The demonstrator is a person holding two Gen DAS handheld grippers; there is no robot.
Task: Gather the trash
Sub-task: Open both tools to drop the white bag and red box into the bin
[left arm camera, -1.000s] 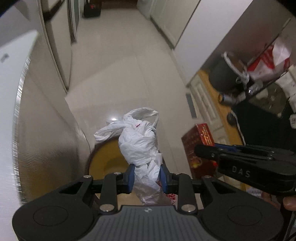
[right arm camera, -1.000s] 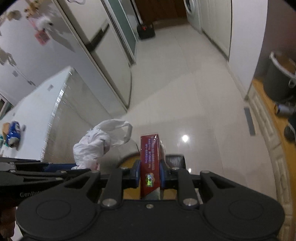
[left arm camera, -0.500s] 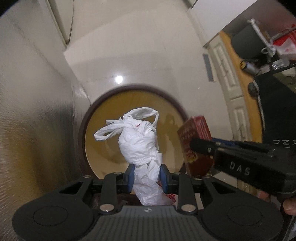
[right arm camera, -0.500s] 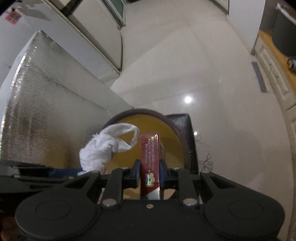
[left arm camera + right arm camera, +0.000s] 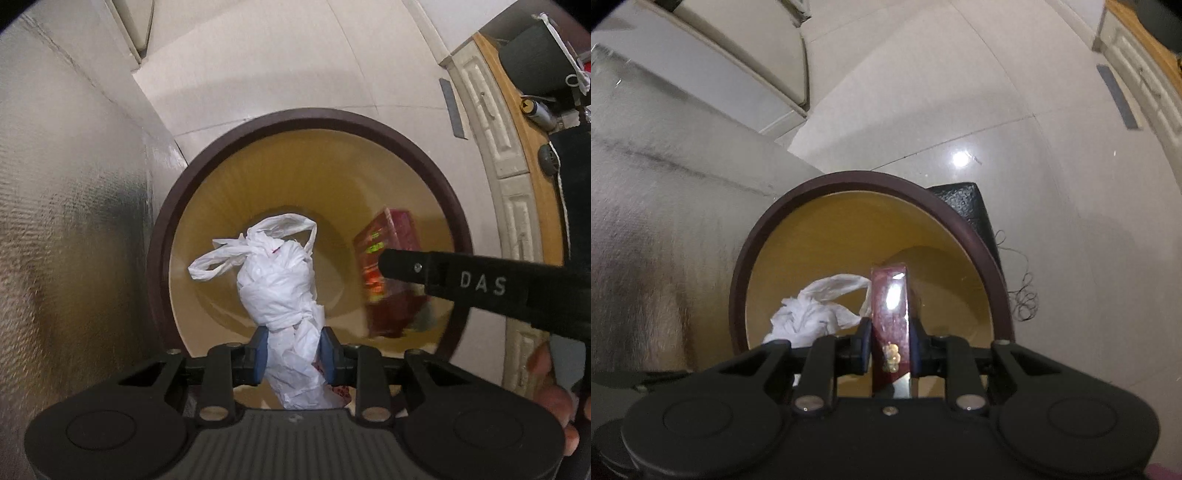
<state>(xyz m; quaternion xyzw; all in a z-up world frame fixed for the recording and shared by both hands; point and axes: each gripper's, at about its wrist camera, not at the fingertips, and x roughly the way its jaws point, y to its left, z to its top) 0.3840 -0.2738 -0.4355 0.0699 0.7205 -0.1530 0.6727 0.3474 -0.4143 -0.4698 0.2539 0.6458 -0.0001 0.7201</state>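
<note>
My left gripper (image 5: 293,349) is shut on a knotted white plastic bag (image 5: 275,280) and holds it over the mouth of a round bin with a dark brown rim (image 5: 306,118) and yellow inside. My right gripper (image 5: 889,341) is shut on a dark red carton (image 5: 889,306), also over the bin's rim (image 5: 849,179). The carton (image 5: 388,273) shows in the left wrist view beside the bag, partly behind the right gripper's finger. The bag (image 5: 812,314) shows in the right wrist view to the left of the carton.
A silver foil-covered wall (image 5: 66,221) stands directly left of the bin. A black box (image 5: 964,206) with a thin wire sits behind the bin on the pale tiled floor (image 5: 960,92). A white cabinet base and wooden edge (image 5: 498,147) lie to the right.
Both grippers have tilted down and moved over the bin, carrying the bag and the carton with them. The bin's mouth now fills the middle of both views.
</note>
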